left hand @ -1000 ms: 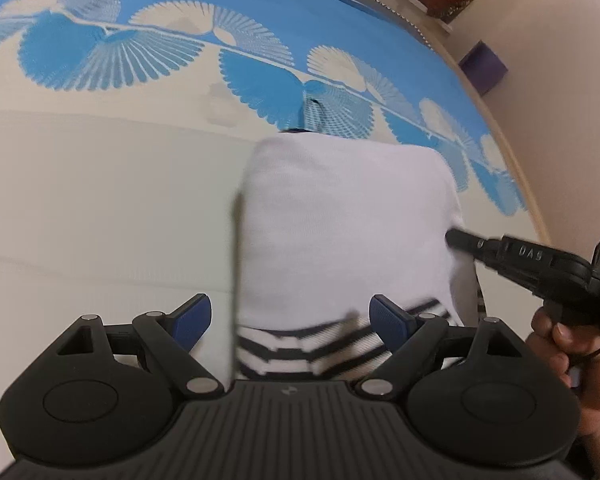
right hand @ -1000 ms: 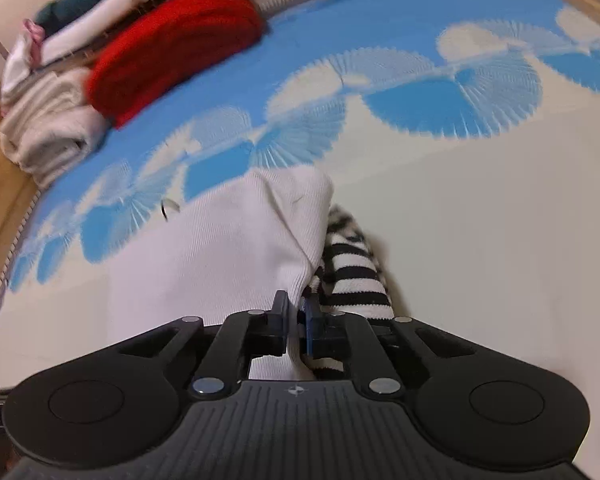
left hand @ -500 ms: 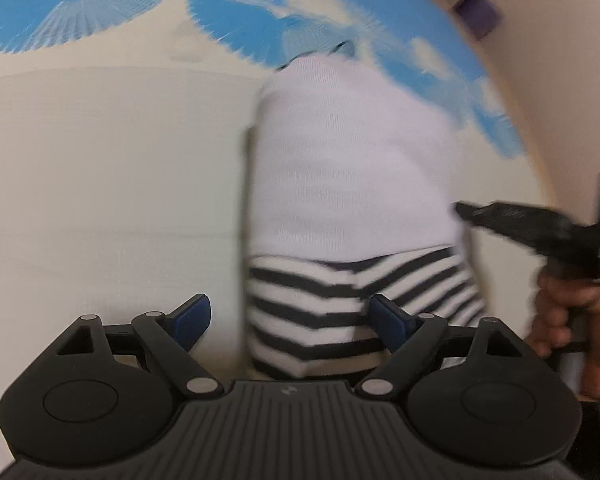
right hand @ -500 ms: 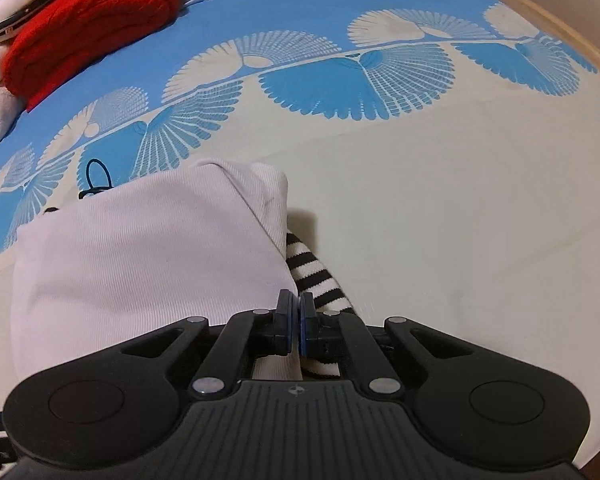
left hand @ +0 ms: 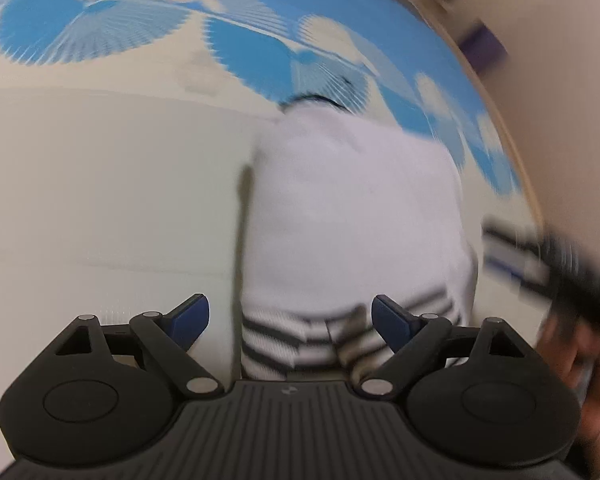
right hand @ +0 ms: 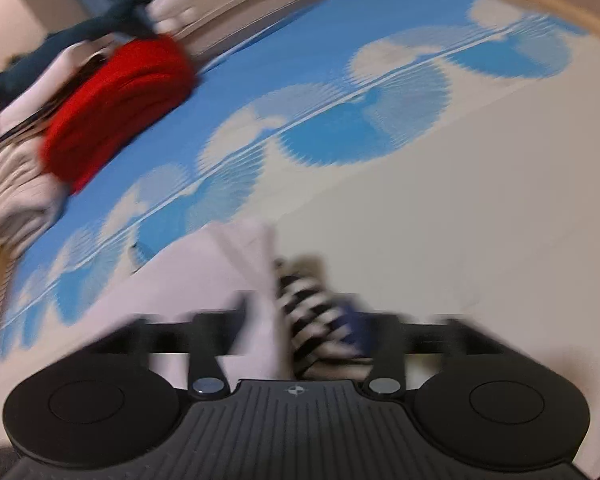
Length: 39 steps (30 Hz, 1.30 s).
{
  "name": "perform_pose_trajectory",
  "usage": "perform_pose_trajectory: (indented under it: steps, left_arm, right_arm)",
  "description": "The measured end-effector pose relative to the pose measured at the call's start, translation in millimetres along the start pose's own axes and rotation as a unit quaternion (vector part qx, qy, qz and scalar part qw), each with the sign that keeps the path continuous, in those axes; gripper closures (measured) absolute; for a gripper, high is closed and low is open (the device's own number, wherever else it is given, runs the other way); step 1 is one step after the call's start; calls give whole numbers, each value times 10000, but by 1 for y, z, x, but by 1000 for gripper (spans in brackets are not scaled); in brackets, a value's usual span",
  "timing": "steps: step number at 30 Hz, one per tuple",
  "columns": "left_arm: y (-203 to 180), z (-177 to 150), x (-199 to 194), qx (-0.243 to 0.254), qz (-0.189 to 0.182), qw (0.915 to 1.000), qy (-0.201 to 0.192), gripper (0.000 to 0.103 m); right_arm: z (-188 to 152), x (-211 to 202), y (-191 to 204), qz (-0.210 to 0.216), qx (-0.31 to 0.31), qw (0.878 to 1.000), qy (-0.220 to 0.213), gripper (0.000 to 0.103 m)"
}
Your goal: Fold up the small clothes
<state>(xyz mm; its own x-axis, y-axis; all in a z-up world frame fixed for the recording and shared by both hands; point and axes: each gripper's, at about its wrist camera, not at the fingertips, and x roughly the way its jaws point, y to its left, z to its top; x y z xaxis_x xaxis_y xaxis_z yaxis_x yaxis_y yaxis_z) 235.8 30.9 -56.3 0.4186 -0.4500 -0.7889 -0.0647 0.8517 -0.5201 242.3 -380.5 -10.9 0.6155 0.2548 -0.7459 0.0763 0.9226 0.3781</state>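
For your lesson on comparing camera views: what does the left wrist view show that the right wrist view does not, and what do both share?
Only the left wrist view shows the left gripper, open, and the person's hand. Only the right wrist view shows the red knit in a pile of clothes. Both show the white garment with its striped part on the blue-patterned bedspread, and the right gripper, open.

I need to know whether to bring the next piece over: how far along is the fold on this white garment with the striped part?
Done: the white garment lies folded on the bedsheet, striped edge showing. In hand: nothing; the right gripper has just opened, the left gripper is open too. Left: perhaps tidying, then the clothes pile.
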Motion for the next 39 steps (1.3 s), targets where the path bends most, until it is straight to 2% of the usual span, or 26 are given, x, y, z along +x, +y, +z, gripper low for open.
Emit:
perform_pose_trajectory:
  steps: [2,5,8,11,12,13,14,15,16,17,18,20,23,26,28,29,31,32,34,37,39]
  left_arm:
    - [8,9,5,-348,-110,9993,-19,11]
    - [15,16,23,-723,-188,9971,129,11]
    - [19,17,43,-1070,-473,9928,254,11]
    - [19,15,59,-1300,-704,9885,312,11]
    - [18,15,63,-1332,-739,9878,312,11]
    - [15,14,66,-1294,-750,9883,293,12]
    - [12,15,66,-1181,-734,9900,250,19]
    - [9,17,64,-1076,-701,9915,209,30]
    - [7,18,59,-963,-703,9927,161,38]
    - [5,20,54,-863,-733,9935,107,52]
    - [1,21,45,-678,-742,9949,22,57]
    - [-18,27,21,106,-558,9979,-312,59]
    - [-25,39,-15,692,-457,9925,-897,59]
    - [-6,55,-48,775,-266,9875,-1347,59]
    - [17,65,-64,576,-55,9863,-1547,50]
    - [29,67,-72,477,165,9840,-1708,43]
    - [48,71,-81,334,541,9794,-1915,40]
    - [56,70,-84,323,620,9800,-1862,40]
    - [68,65,-88,323,518,9861,-1543,40]
    - [70,51,-76,471,433,9934,-956,40]
    - [67,47,-56,748,741,9928,-580,39]
  right_arm:
    - [-8,8,4,58,-304,9989,354,22]
    - [-17,24,5,-293,-731,9928,907,22]
    - [-22,36,-5,-346,-535,9895,1296,22]
    - [-23,41,-10,-319,-316,9892,1397,26]
    - [-24,41,-11,-278,-276,9891,1420,33]
    - [-24,42,-11,-212,-234,9889,1454,45]
    - [-25,44,-9,-137,-203,9888,1474,53]
    - [-25,44,-8,-38,-186,9890,1470,72]
    - [-25,42,-5,6,-215,9892,1447,82]
    - [-25,41,-2,11,-281,9896,1412,85]
    - [-24,41,2,5,-343,9899,1379,88]
    - [-22,40,12,8,-487,9901,1315,90]
    - [-23,39,30,216,-647,9902,1215,92]
    - [-20,40,55,592,-635,9918,939,92]
    - [-18,42,72,857,-607,9922,676,92]
    - [-18,44,84,993,-611,9917,545,93]
    - [-19,51,103,1044,-710,9911,416,93]
    - [-21,58,110,970,-747,9915,435,93]
    - [-24,74,120,777,-787,9923,560,93]
    - [-26,88,125,225,-905,9936,645,93]
    - [-24,92,119,126,-656,9951,727,93]
